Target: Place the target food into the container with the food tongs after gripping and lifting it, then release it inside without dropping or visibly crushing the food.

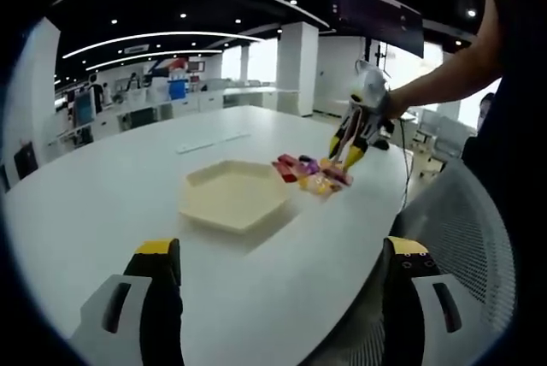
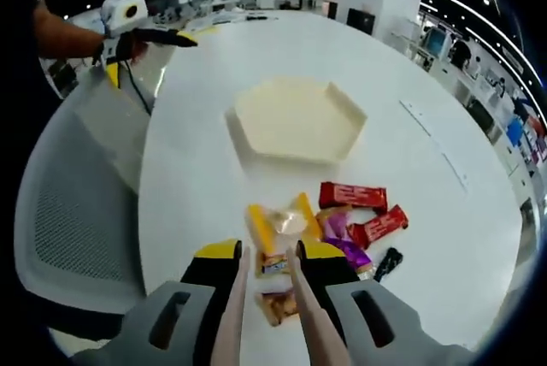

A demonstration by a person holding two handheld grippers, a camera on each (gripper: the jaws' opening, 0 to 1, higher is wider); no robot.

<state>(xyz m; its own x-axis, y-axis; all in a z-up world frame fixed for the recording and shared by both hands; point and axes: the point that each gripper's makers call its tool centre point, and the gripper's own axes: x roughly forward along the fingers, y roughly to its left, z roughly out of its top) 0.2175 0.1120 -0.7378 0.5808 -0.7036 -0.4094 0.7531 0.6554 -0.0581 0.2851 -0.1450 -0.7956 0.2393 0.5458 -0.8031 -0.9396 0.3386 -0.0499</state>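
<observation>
Right gripper [image 2: 269, 293]: its fingers [image 2: 224, 274] clasp a pair of food tongs [image 2: 275, 315], whose two pale arms run forward with a narrow gap between them, reaching down into the snack pile [image 2: 329, 221] on the white desk [image 2: 197, 152]. Between the tong tips lies a clear-wrapped snack [image 2: 278, 268], its long axis roughly in line with the tongs; whether the tips already pinch it cannot be told. A yellow packet [image 2: 261, 229] lies just ahead of the snack, and red bars [image 2: 352, 197] lie to the right of the snack. The hexagonal container [image 2: 295, 118], cream and empty, sits well beyond the snack, straight ahead along the tong line.

Left gripper [image 1: 282, 276]: fingers [image 1: 162, 268] spread apart, holding nothing, poised over the near desk edge, the container [image 1: 235, 195] between them and the pile [image 1: 312, 174]. The right gripper [image 1: 359, 122] is plainly the nearer to the food. The coming move likely calls for a gentle pinch, a lift, then a forward carry to the container.
</observation>
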